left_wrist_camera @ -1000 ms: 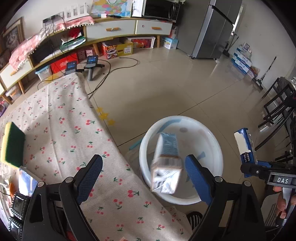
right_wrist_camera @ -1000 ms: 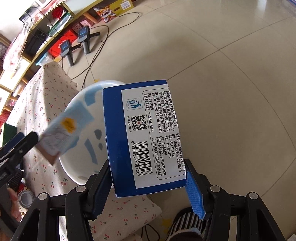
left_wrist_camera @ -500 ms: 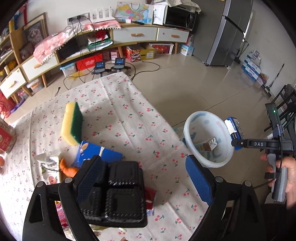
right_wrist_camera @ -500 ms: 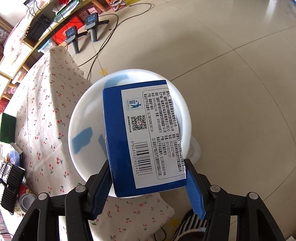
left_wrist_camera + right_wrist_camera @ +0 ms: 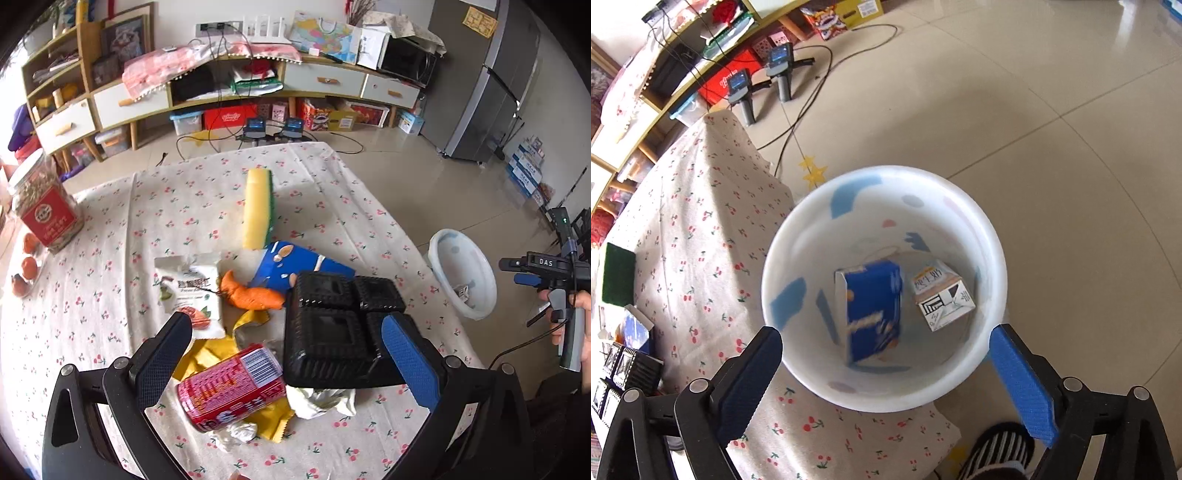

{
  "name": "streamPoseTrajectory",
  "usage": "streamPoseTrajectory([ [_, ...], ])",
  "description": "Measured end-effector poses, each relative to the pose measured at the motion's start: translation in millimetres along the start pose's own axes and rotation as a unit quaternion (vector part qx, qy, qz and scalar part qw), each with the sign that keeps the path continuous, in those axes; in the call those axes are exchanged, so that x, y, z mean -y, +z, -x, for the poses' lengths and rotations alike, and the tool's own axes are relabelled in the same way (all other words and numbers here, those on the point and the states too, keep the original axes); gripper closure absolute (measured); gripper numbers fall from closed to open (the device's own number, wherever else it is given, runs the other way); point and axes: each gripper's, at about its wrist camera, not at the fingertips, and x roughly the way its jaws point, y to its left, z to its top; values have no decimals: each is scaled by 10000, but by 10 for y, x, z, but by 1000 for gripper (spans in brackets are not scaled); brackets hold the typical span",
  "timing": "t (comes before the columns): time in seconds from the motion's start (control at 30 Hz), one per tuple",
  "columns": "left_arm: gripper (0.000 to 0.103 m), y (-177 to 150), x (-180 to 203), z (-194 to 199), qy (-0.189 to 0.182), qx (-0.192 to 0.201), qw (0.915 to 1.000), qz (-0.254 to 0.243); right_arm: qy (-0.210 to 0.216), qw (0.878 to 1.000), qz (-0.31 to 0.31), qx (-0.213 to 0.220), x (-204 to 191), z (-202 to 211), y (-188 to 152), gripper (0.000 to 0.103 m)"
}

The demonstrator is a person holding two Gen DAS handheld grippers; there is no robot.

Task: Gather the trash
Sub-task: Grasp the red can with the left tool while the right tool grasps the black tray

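Bin: white bin (image 5: 886,391) sits on the floor just off the desk's edge, right under the right tool. Two cartons are in it already: a blue box (image 5: 871,310) and a smaller white carton (image 5: 942,295) at its 3 o'clock.
Right tool: right tool (image 5: 882,354) has just been opening, nothing between the pads now, spread wide over the bin mouth.
Left tool: left tool (image 5: 291,350) is also wide, just been opening a bit more, holding nothing. It hangs over the trash pile on the desk (image 5: 110,229).
Pile count: one black tray (image 5: 336,332), one red can (image 5: 229,384), one blue carton (image 5: 291,262), one snack packet (image 5: 192,291), one orange peel-looking scrap (image 5: 251,295), some yellow wrapper (image 5: 207,354), and a couple of crumpled white bits, can't count those exactly.
Not trash, probably: one sponge (image 5: 258,210) at 12 o'clock of the pile, one jar (image 5: 44,210) way over at 9 o'clock.
Handling, can: I'd guess empty and light, smooth and round so it'll want to roll or squirt out. Grab across the middle of the body.
Handling, tray: thin moulded plastic, light and flexy, probably crackles under pressure. Pinch a rim, not the whole width.
Handling, wrappers: soft and floppy, just pinch a bunched spot.
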Motion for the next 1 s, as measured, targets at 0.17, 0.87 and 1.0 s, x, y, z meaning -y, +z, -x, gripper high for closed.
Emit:
streamPoseTrajectory([
  [0.17, 0, -64, -276, 17, -46, -176, 9993, 338, 128, 9996, 217, -87, -214, 79, -117, 7],
  [0.87, 0, -439, -488, -473, 20, -966, 9915, -874, 309, 9933, 1096, -192, -958, 55, -536, 7],
  [1.0, 3, -441, -454, -611, -121, -1139, 9897, -862, 309, 9931, 1110, -228, -972, 39, -545, 7],
])
